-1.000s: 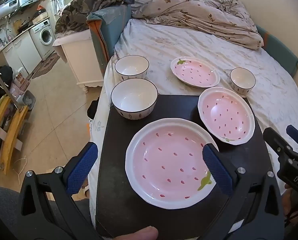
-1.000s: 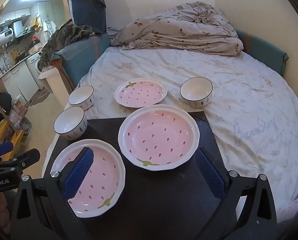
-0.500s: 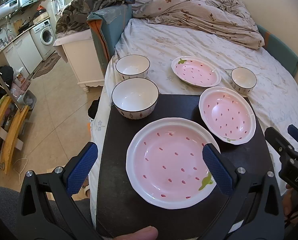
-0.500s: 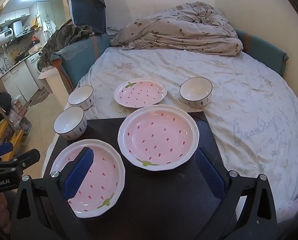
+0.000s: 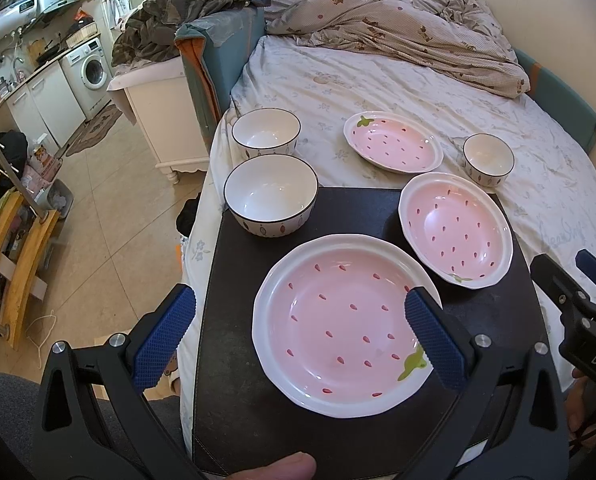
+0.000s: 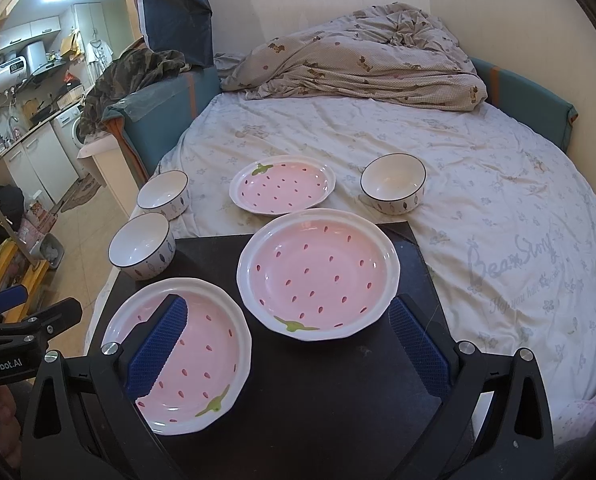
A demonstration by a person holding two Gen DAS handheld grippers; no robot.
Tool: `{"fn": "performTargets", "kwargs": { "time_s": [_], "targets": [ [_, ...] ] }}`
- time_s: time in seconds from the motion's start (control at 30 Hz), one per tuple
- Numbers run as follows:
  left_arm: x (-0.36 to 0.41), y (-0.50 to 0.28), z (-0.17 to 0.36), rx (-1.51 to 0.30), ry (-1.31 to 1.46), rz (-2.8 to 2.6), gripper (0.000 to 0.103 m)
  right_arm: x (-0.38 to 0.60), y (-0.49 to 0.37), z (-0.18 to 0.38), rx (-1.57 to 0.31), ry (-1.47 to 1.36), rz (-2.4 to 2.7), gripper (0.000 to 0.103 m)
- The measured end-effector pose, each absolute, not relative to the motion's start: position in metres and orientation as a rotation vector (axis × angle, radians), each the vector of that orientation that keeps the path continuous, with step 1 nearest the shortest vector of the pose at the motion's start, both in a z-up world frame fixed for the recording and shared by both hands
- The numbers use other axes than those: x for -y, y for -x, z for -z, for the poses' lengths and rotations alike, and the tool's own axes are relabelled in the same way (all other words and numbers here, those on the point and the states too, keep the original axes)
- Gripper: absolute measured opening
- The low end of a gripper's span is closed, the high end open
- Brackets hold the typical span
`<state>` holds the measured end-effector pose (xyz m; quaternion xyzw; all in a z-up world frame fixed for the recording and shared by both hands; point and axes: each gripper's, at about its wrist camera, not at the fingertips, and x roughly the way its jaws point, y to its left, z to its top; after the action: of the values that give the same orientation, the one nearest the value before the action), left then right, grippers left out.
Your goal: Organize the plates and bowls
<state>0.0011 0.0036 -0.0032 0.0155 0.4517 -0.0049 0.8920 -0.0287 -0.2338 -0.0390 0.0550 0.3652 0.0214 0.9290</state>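
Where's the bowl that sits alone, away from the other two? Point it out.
The lone bowl sits on the bedsheet at the right of the right wrist view, right of the far plate and just beyond the mat.

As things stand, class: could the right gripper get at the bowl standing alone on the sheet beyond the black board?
Probably yes. The right gripper is open, and beyond the nearer plate the lone bowl stands apart, with nothing over it.
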Motion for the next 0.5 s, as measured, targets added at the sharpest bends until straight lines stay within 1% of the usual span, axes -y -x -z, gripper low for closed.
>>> {"fn": "performTargets", "kwargs": {
  "time_s": [0.5],
  "targets": [
    [-0.0059,-0.0007,0.0053,-0.942,-0.027,0.004,0.103,0.2323,0.0287,0.0386,-0.751,-0.111,-0.043,0.103]
  ]
}}
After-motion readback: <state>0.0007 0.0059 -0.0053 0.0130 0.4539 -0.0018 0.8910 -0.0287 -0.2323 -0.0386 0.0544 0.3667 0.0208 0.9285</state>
